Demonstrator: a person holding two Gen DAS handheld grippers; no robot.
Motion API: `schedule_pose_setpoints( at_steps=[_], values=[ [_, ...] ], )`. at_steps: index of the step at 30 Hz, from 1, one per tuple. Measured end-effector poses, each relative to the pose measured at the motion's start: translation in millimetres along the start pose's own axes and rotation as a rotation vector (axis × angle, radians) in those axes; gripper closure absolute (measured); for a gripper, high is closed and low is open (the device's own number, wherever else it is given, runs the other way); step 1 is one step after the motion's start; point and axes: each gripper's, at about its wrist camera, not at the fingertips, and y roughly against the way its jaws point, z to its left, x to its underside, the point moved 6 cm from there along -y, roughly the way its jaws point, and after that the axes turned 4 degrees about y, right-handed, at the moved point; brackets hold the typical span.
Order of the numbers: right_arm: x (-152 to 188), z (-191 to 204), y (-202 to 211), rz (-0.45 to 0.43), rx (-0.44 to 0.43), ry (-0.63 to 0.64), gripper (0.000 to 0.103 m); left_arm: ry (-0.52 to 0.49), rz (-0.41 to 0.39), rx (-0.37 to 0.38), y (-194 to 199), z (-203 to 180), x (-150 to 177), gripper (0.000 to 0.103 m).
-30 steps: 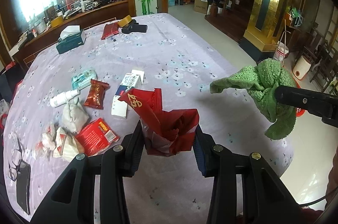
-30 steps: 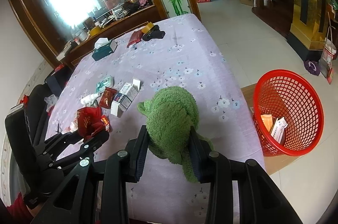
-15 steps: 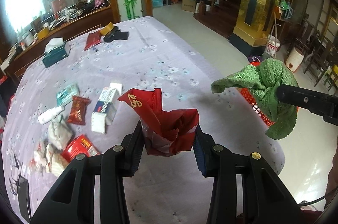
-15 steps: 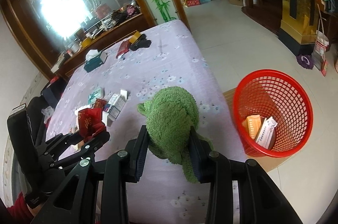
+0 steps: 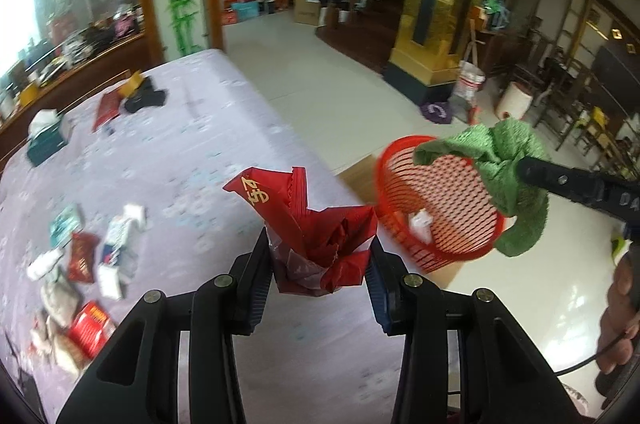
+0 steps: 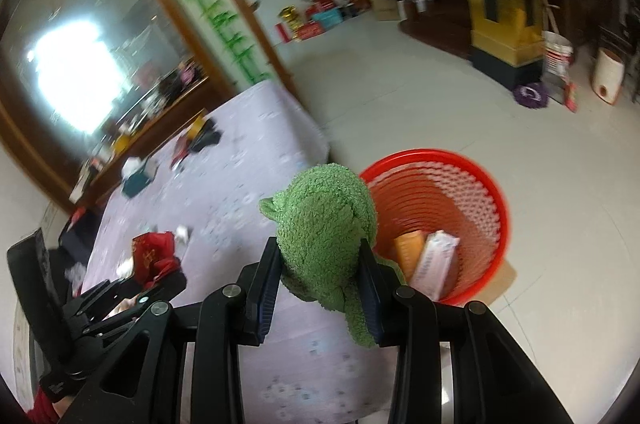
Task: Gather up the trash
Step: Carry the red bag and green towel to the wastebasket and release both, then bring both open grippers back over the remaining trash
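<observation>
Gripping a crumpled red foil wrapper [image 5: 320, 244] by its bunched lower end, the left tool [image 5: 320, 264] hangs over the near edge of the bench [image 5: 180, 159], beside a red mesh basket [image 5: 440, 212] on the floor that already holds a few cartons. The right tool [image 6: 320, 280] pinches a fluffy green cloth [image 6: 326, 224] at its middle, close to the basket's rim, its loose ends drooping. Both items look light, soft and easily crushed, and the foil probably slippery, so a firm pinch on the bunched part seems safest; more wrappers [image 5: 84, 256] lie scattered farther along the bench.
</observation>
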Motion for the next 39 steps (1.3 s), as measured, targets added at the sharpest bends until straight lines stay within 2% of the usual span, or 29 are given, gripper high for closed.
schedule_pose_setpoints(
  at_steps=[5,13,16,19,24,29,36,39],
  values=[
    [-9.6,-39.5,6.7,-0.012,0.042,-0.065,0.064,-0.053,0.029,0.093,-20.8,-51.4,-14.2,0.061],
    [-30.9,-87.1,-14.0,0.027,0.038,-0.148,0.063,-0.100,0.082,0.140,-71.1,-108.5,-29.3,0.061],
    [-38.4,-96.6,-24.4,0.039,0.041,-0.155,0.061,-0.089,0.088,0.144,-85.4,-118.3,-36.5,0.049],
    [-44.9,-103.0,-32.1,0.041,0.033,-0.164,0.054,-0.058,0.093,0.142,-93.1,-120.4,-41.9,0.032],
    [-55.1,-104.9,-26.3,0.016,0.030,-0.143,0.050,-0.030,0.092,0.137,-88.0,-112.8,-43.8,0.031],
    [-52.6,-94.6,-12.6,0.006,0.015,-0.099,0.050,0.002,0.052,0.107,-67.5,-91.4,-37.9,0.031],
    [-34.2,-46.5,5.8,-0.020,-0.031,0.013,0.050,0.046,0.040,0.077,-43.5,-56.9,-20.6,0.031],
    [-30.4,-29.6,13.0,-0.053,-0.013,0.063,0.050,0.049,0.022,0.068,-29.3,-43.0,-13.0,0.031]
  ],
)
